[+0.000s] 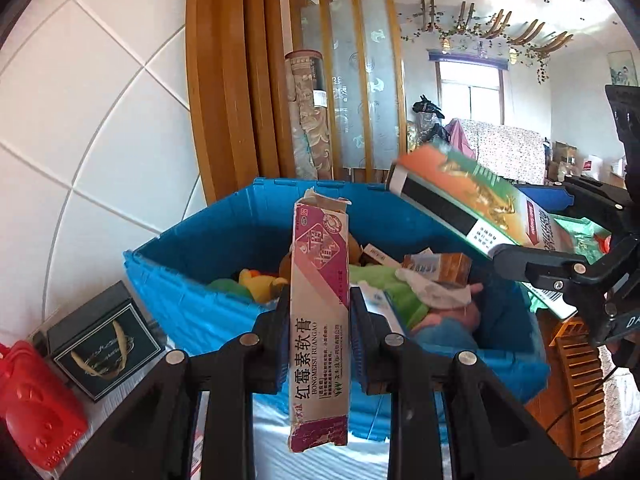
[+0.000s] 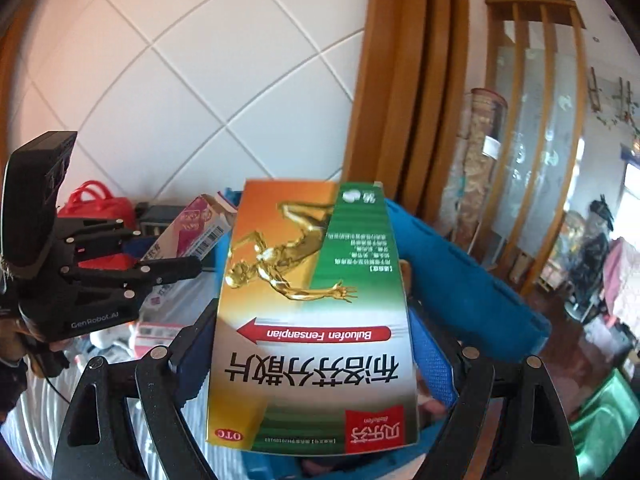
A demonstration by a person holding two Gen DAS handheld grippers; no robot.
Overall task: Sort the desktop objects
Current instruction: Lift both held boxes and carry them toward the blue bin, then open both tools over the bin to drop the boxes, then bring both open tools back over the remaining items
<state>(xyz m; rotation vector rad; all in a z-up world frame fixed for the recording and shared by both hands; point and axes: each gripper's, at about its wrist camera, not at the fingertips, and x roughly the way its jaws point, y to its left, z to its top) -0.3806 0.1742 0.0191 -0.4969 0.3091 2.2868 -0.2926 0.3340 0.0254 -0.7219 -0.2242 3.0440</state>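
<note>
From the left wrist view, the left hand-held gripper (image 1: 320, 312) clamps a narrow pink ointment box (image 1: 320, 320), held upright over the near rim of the blue crate (image 1: 192, 264), which holds soft toys and small cartons. To the right, the right hand-held gripper (image 1: 532, 240) carries an orange-and-green medicine box (image 1: 472, 204) above the crate. From the right wrist view, the right hand-held gripper (image 2: 316, 356) stands wide, pads pressed on that medicine box (image 2: 312, 312) above the crate (image 2: 460, 280); the left hand-held gripper (image 2: 188, 256) holds the pink box (image 2: 192, 228) at left.
</note>
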